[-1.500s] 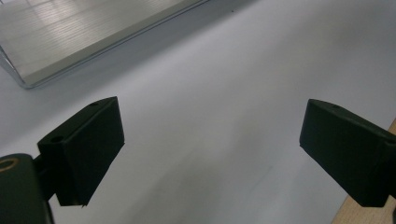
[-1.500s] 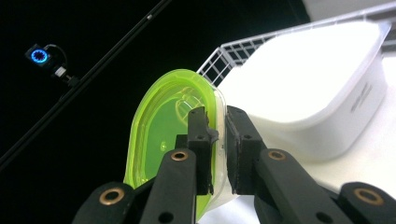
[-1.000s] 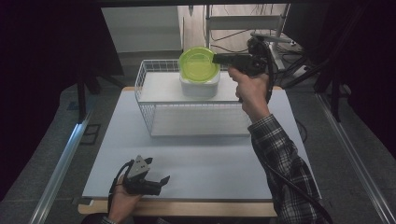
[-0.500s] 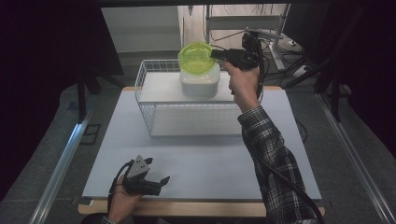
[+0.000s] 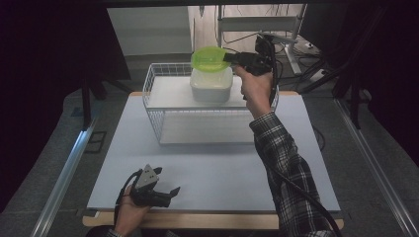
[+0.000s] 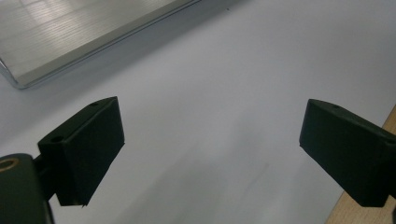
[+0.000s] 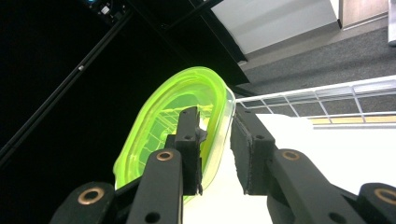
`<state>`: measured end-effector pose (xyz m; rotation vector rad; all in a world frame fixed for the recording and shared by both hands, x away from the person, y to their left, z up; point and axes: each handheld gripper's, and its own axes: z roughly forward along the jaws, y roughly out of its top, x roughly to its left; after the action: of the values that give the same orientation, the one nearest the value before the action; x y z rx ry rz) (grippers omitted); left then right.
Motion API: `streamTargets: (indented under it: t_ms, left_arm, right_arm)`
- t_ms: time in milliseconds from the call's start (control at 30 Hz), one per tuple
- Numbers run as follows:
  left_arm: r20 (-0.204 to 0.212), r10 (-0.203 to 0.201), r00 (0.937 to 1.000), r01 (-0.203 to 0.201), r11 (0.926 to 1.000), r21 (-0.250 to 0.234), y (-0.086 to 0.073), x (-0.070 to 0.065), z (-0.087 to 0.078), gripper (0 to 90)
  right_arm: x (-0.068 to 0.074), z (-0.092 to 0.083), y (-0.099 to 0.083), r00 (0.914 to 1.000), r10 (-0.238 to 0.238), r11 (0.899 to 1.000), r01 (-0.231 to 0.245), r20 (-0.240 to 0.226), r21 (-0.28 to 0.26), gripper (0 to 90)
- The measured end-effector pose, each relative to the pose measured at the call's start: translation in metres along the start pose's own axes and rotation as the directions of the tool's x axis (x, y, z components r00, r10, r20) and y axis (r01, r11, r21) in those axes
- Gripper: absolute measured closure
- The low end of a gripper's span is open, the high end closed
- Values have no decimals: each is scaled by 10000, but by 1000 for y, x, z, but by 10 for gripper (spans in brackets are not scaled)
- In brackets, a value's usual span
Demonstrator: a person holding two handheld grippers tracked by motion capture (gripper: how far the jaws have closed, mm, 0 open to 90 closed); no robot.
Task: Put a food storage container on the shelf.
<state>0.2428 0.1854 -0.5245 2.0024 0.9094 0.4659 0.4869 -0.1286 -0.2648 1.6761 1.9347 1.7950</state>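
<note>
In the high view a translucent green lid (image 5: pixel 208 58) hovers tilted just above a white tub (image 5: pixel 211 85), which stands in a white wire basket (image 5: pixel 157 94). My right gripper (image 5: pixel 231 59) is shut on the lid's right rim. Its own view shows the lid (image 7: pixel 173 126) on edge, with the rim pinched between the two jaws of the right gripper (image 7: pixel 217 135). My left gripper (image 5: pixel 170 191) lies on the table near the front edge, held by a hand. It is open, and the left gripper (image 6: pixel 210 140) has only bare table between its jaws.
The basket takes up the far middle of the pale table (image 5: pixel 217 168). Its metal base edge (image 6: pixel 70 42) lies ahead of the left gripper. A wooden table edge (image 6: pixel 369 212) runs beside the left gripper. Shelving and cables (image 5: pixel 291 34) stand behind the table.
My right gripper has raised the green lid a little off the white tub and tilted it. The left gripper has stayed put.
</note>
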Motion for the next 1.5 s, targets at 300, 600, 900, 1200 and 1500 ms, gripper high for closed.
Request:
streamTargets:
  t_ms: [300, 600, 900, 1200, 1500]
  left_arm:
    - [21, -22, 10000, 22, 10000, 17, 0, 0, 0, 64]
    - [18, 6, 10000, -6, 10000, 33, 0, 0, 0, 64]
    - [21, 6, 10000, -6, 10000, 53, 0, -1, 1, 64]
    - [12, 24, 10000, -24, 9999, 99, 0, 0, 1, 64]
    - [14, -12, 10000, 12, 10000, 72, 0, -1, 1, 64]
  right_arm:
    - [-4, 2, 1, 9998, -181, 9998, 181, -37, 64, 583]
    - [-5, -1, 5, 9982, -571, 9984, 572, -195, 44, 347]
    - [-15, -12, 2, 9899, -1369, 9905, 1372, -366, 42, 223]
    - [-11, -22, -11, 9691, -2428, 9695, 2440, -436, 249, 181]
    - [-5, -29, -30, 9501, -3046, 9500, 3082, -678, 504, 146]
